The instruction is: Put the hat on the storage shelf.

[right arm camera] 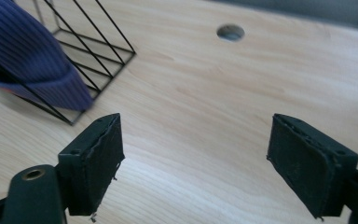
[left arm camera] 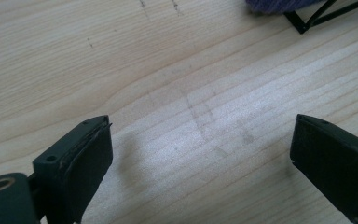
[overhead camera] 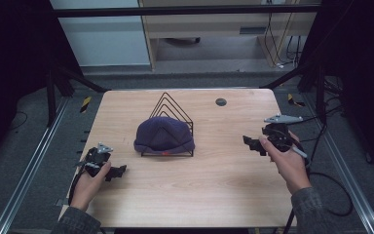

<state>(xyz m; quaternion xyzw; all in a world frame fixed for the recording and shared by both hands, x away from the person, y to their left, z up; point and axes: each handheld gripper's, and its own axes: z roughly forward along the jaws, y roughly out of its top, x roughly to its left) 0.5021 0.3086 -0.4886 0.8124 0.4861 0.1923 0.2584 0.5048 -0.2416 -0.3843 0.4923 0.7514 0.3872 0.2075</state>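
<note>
Hat [overhead camera: 164, 135] draped over wire rack [overhead camera: 173, 113] at mid-table, brim low at the near side, a small red mark just visible at the rack's base. Knit shown as ribbed, dark blue-purple, soft and slack—likely to stretch and cling rather than lift cleanly. Right gripper [overhead camera: 251, 143] held above the table's right side, pointed toward the hat, jaws wide apart and empty. Left gripper [overhead camera: 118, 171] low over the wood [left arm camera: 177, 84] at the near left, likewise spread with nothing between the pads. Probable faults from here: knit snagged on a rack wire during a pull, light rack dragged or tipped along with it; one thin layer pinched, then slipping free—more so if only a single gripper were used.
</note>
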